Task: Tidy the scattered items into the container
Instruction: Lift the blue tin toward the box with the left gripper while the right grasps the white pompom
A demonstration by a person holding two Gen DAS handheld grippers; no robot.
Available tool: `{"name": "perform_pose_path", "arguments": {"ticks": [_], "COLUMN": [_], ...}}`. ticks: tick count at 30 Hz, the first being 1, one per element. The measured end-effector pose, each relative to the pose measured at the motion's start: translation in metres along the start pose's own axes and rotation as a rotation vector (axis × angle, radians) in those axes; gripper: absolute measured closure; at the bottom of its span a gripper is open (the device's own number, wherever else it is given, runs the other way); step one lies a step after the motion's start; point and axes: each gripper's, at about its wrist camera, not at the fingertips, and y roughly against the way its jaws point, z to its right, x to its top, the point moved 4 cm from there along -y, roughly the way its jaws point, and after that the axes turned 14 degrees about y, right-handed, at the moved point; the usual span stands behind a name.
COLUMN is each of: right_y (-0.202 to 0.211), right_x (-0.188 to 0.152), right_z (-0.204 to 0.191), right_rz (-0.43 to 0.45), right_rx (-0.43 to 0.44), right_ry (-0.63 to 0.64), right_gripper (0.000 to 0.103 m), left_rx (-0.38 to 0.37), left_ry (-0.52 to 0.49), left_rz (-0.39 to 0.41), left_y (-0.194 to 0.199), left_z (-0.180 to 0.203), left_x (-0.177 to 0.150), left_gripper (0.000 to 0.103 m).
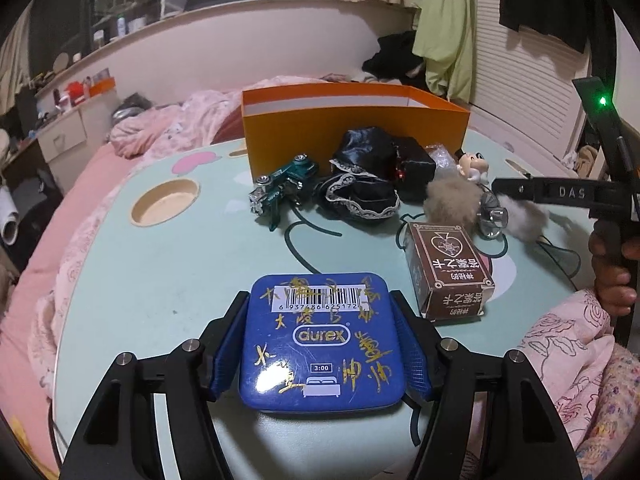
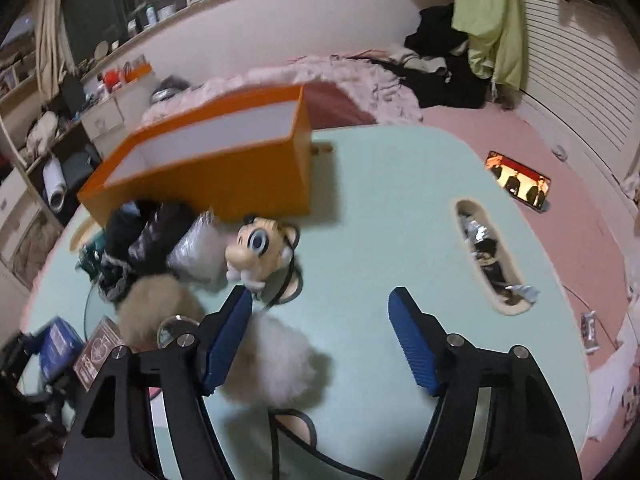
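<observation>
My left gripper [image 1: 320, 300] is shut on a blue tin [image 1: 320, 340] with gold writing, held just above the pale green table [image 1: 160, 280]. The orange box [image 1: 352, 128] stands open at the table's far side. In front of it lie a green toy car [image 1: 280, 188], black lace cloth [image 1: 360, 184], a cartoon figure [image 1: 474, 166], fur pompoms [image 1: 452, 200] and a brown card box [image 1: 448, 272]. My right gripper [image 2: 320, 296] is open and empty above the table, with a white pompom [image 2: 276, 364] under its left finger and the figure [image 2: 260, 248] just ahead.
The table sits on a pink bed. It has a round cup hole [image 1: 164, 202] at the left and a slot [image 2: 488, 256] holding foil scraps at the right. A phone [image 2: 518, 180] with a lit screen lies on the bed past the table.
</observation>
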Motion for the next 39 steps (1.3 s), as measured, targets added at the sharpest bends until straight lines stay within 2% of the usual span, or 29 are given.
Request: {"name": "perform_pose_path", "arguments": {"ticks": [2,4,10,15,18,19,20,22,23,25,28,32,39], "right_y": [0.000,0.003,0.007,0.008,0.013,0.014,0.016,0.017,0.018,0.019,0.022,0.033,0.048], "right_x": [-0.003,-0.006,-0.011,-0.014,-0.015,-0.016,-0.016,-0.018,-0.020,-0.020,-0.021,-0.024,-0.021], "right_z": [-0.002,-0.005,-0.008,-0.006,-0.013,-0.017,-0.023,-0.034,-0.039,-0.041,-0.033,-0.022,-0.028], "right_rz": [-0.009,-0.008,0.023,0.038,0.062,0.075,0.089,0.107,0.117,0.128,0.146,0.196,0.256], "right_rx": [0.010,-0.009,-0.046,-0.030,-0.071,-0.086,-0.093,-0.108,-0.131,-0.145,-0.103,-0.054,0.001], "right_ry": [0.009,0.048,0.096,0.097,0.144,0.172,0.206,0.264,0.287,0.298,0.250,0.186,0.196], "right_gripper": [0.052,0.057,0.057,0.054,0.054,0.060,0.078,0.101,0.103,0.103,0.103,0.103,0.103], "left_rx": [-0.003,-0.012,-0.014,-0.015,-0.015,-0.014,-0.013,-0.012,-0.013,-0.018,-0.032,-0.046,-0.093], "left_ry": [-0.004,-0.010,-0.013,-0.013,-0.014,-0.014,-0.013,-0.008,-0.007,-0.005,0.003,0.007,0.027], "left_rz": [-0.003,-0.007,-0.007,-0.005,-0.004,-0.003,0.000,0.002,0.003,0.006,0.012,0.061,0.088], "left_y": [-0.001,-0.001,-0.001,-0.001,-0.001,-0.001,-0.001,0.000,0.000,0.000,0.002,0.014,0.029], "left_z": [0.001,0.002,0.004,0.005,0.005,0.005,0.005,0.004,0.004,0.005,0.004,0.004,0.008], "left_x": [0.000,0.000,-0.001,-0.002,-0.002,-0.001,-0.001,-0.001,-0.001,-0.001,-0.001,0.003,0.019], "left_gripper": [0.036,0.035,0.034,0.034,0.034,0.034,0.035,0.038,0.038,0.038,0.038,0.038,0.038]}}
